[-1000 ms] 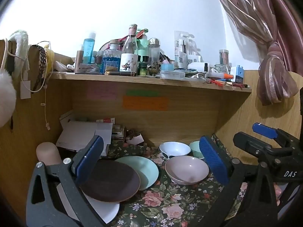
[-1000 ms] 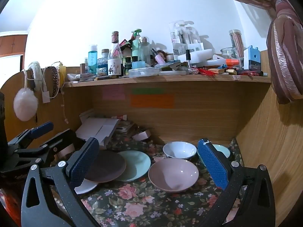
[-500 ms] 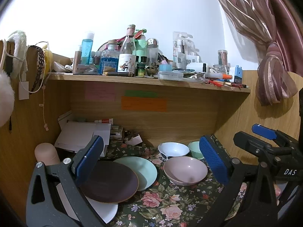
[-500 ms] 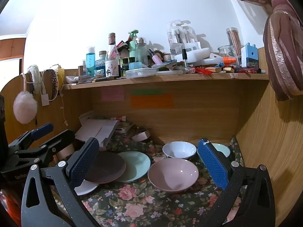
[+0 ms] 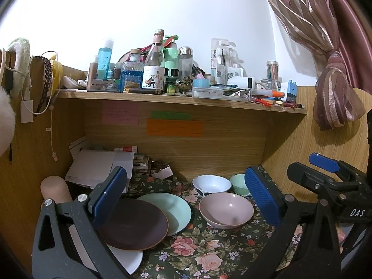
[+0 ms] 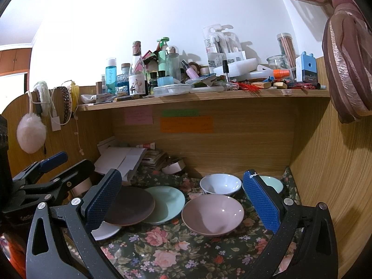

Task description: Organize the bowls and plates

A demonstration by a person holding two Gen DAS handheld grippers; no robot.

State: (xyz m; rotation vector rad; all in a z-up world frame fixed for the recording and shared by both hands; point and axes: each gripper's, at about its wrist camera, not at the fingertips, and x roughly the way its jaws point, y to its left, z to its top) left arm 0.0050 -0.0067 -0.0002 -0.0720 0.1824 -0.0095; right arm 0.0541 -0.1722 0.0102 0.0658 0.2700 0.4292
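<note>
- L gripper [image 5: 186, 195] & R gripper [image 6: 183, 197]: jaws wide apart, holding nothing.
- Pink bowl [image 5: 226, 210] centre frame; brown plate [image 5: 132, 223] lower left, overlapping green plate [image 5: 172, 207].
- R view only: cabinet [image 6: 14, 58] upper left.
- Read: "DAS" on R gripper body, L view; "harks" pack [image 6: 210, 44] top shelf.

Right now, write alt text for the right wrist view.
The open right gripper hangs over a floral cloth holding three overlapping plates and three bowls, the pink bowl nearest. The left gripper shows at the left; a cluttered shelf runs above.
</note>
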